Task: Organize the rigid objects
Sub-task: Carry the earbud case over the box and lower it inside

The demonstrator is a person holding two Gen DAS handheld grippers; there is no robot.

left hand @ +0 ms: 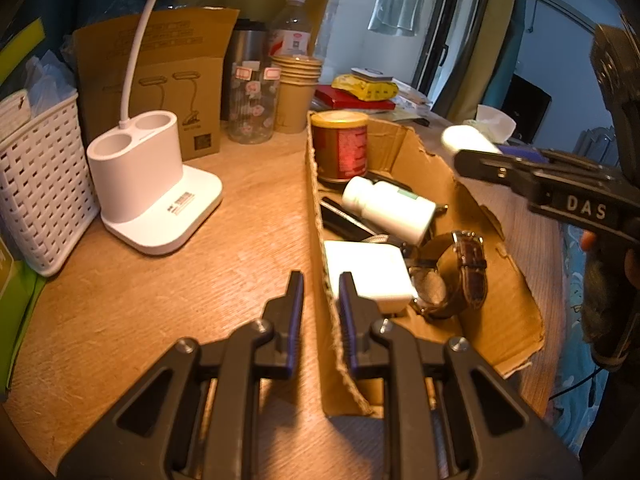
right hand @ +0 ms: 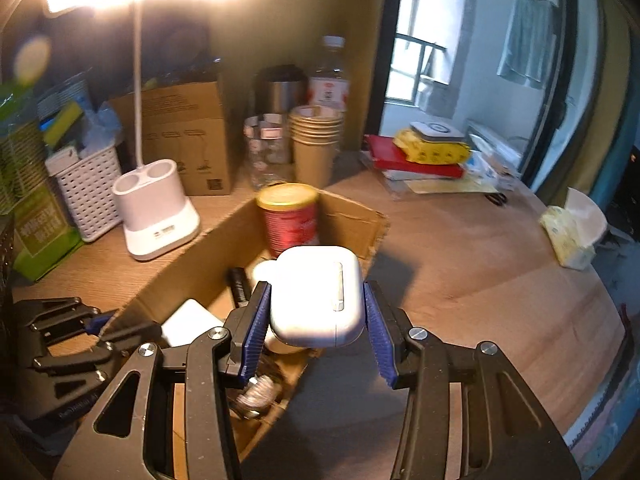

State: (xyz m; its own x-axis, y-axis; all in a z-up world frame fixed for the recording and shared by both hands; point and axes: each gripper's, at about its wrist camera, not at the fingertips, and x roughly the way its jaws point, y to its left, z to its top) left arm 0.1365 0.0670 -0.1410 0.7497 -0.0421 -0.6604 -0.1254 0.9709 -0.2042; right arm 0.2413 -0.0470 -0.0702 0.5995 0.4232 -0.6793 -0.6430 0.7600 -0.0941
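Earbud case sits clamped in the right gripper jaws; left gripper jaws grip the cardboard box wall.

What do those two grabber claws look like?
Both are black plastic tongs with silver screws and ridged blue pads on the fingers. The left gripper matches the right gripper, whose side shows white letters, DAS. A thin black cable hangs below it.

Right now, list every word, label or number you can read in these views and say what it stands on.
"DAS": raised white letters on the right gripper body, left wrist view.
Red can: label print too blurred to read.
Lamp base: sticker too small to read.
Cardboard lamp box: printed lines blurred.
Water bottle: label unreadable.
Green box: lettering blurred.
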